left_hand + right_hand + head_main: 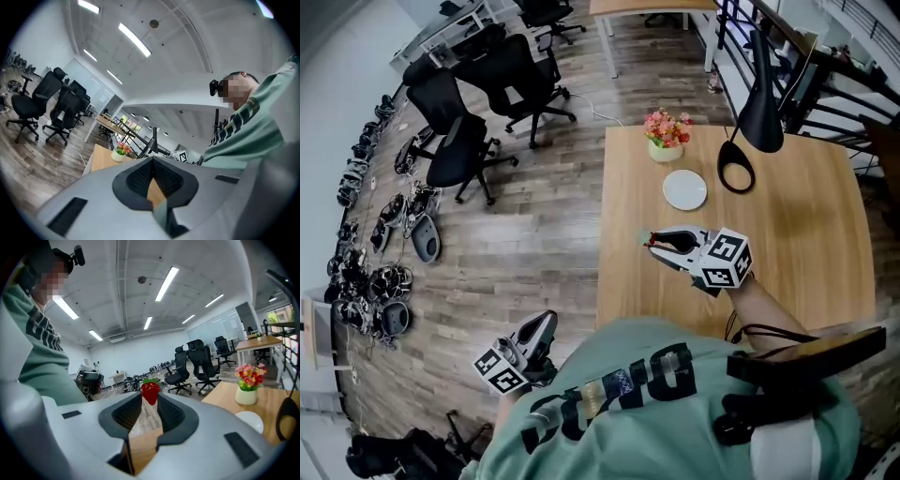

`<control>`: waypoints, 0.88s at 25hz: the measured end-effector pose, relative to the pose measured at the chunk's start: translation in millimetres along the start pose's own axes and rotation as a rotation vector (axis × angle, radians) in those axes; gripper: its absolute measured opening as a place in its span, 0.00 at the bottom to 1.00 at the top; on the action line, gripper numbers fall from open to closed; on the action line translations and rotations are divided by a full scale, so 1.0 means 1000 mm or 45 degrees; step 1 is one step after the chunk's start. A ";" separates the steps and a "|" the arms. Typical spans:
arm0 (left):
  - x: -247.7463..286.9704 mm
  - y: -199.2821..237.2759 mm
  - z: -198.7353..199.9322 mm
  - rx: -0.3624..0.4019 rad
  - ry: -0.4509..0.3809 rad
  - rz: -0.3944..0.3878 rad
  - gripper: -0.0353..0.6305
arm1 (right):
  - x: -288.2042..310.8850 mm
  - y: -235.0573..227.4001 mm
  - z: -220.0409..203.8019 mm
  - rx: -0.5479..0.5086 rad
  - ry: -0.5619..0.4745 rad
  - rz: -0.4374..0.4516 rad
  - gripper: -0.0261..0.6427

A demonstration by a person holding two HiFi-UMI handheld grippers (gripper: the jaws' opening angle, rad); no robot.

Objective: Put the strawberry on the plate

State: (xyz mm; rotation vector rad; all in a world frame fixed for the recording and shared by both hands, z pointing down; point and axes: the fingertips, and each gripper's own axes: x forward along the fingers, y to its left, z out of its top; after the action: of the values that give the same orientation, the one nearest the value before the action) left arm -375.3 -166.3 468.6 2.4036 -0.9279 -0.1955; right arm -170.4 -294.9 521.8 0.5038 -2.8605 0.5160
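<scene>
A small red strawberry with a green top is pinched between the tips of my right gripper. In the head view that gripper hovers over the near left part of the wooden table, pointing left, with the strawberry at its tip. The white plate lies empty farther back on the table, apart from the gripper, and it shows at the lower right in the right gripper view. My left gripper is off the table beside the person's torso, its jaws meeting with nothing between them.
A pot of flowers stands behind the plate. A black desk lamp with a ring base is to the plate's right. Office chairs and gear on the floor lie left of the table.
</scene>
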 end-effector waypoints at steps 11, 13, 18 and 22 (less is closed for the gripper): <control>0.021 0.112 0.050 -0.030 0.109 -0.377 0.05 | 0.029 0.005 0.049 0.013 -0.003 -0.405 0.21; 0.021 0.121 0.044 -0.049 0.107 -0.415 0.05 | 0.027 0.014 0.041 0.015 0.020 -0.452 0.21; 0.038 0.136 0.043 -0.107 0.141 -0.471 0.05 | 0.017 0.008 0.049 0.021 0.068 -0.531 0.21; 0.063 0.124 0.045 -0.118 0.154 -0.488 0.05 | -0.001 -0.010 0.058 0.026 0.073 -0.534 0.21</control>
State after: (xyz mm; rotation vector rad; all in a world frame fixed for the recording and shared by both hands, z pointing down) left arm -414.2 -303.3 502.5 2.4545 -0.3894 -0.2259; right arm -173.6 -324.8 471.1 1.0398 -2.5883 0.4722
